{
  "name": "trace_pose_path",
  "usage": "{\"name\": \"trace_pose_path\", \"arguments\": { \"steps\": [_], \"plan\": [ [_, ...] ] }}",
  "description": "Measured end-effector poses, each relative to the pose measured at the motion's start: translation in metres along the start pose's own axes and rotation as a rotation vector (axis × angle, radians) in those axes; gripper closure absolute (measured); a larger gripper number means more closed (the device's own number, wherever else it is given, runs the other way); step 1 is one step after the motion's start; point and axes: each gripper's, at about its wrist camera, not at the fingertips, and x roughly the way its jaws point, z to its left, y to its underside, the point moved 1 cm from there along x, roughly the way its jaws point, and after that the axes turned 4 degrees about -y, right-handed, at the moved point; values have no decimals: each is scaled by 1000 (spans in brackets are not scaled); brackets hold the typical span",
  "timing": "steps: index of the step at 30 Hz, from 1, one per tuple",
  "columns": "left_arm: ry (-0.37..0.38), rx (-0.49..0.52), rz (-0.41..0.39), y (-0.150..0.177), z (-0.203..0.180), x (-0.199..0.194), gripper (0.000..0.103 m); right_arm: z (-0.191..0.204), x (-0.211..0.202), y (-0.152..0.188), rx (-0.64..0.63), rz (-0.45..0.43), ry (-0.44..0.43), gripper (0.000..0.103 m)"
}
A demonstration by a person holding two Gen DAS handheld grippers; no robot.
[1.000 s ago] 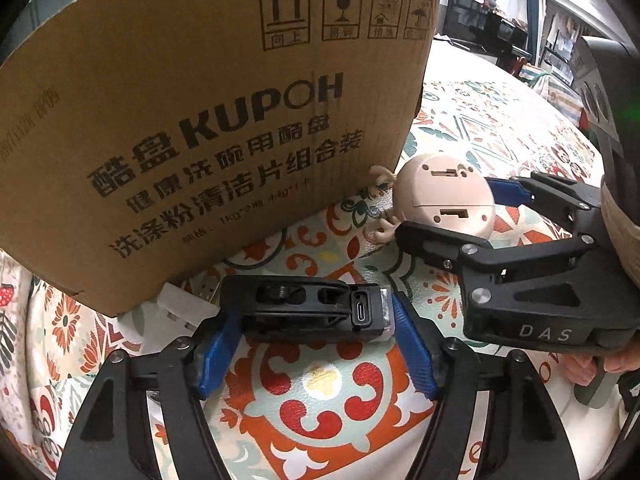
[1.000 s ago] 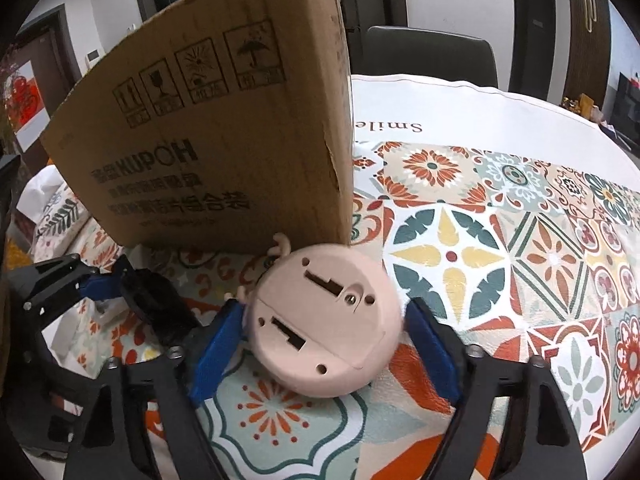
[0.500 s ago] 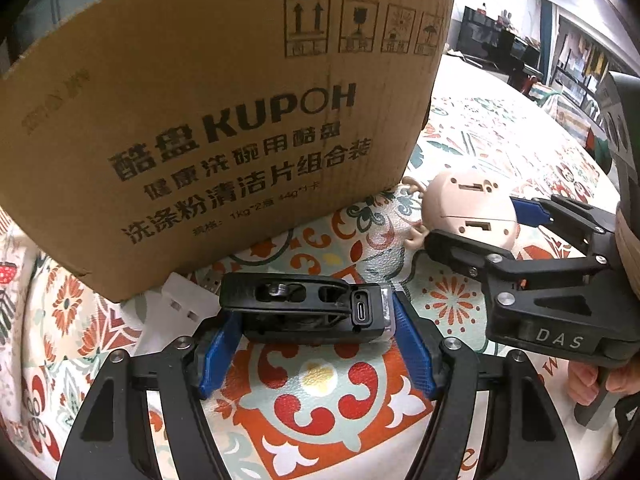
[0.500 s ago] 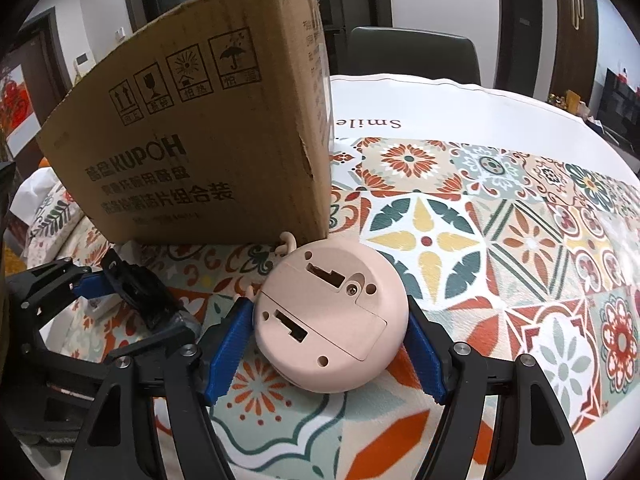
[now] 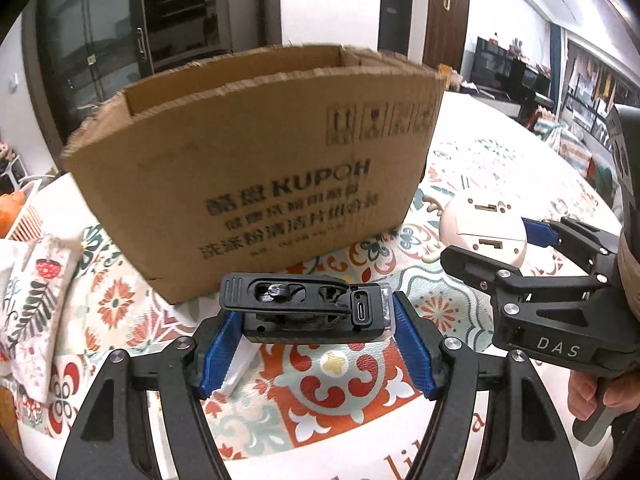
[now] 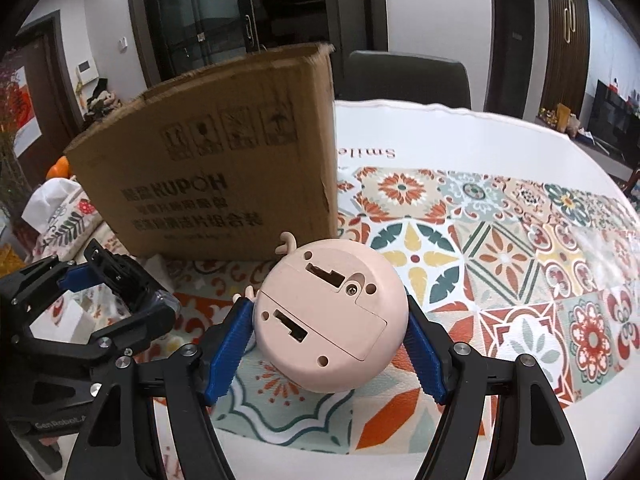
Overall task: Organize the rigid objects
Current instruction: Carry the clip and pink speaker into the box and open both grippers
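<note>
Pinching: left gripper [image 5: 316, 332] jaws on black device [image 5: 304, 308] | right gripper [image 6: 328, 344] jaws just closing, on pink toy [image 6: 332, 320] | both below cardboard box [image 5: 256, 176] rim

Both wrist cameras look close along their claws, downward, sharing the cardboard box [image 5: 256, 168] ahead.

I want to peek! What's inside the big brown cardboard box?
Only the bare inner walls near the open top of the brown cardboard box show. Its front wall covers the bottom, so any contents are hidden.

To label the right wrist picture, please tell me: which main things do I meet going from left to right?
left gripper holding a black device → cardboard box → pink round toy in the right gripper → dark chair
</note>
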Motion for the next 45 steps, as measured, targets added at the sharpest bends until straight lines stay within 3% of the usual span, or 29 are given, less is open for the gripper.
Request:
{"name": "trace_pose_path", "arguments": {
  "steps": [22,45],
  "plan": [
    [-85,-78,-198,-20,41,-83,32,59,-74,-39,-92,-153,35,30],
    [-120,-89,-294,-84,63,-105,32,74,-92,-95,-106,-262,18,30]
  ]
}}
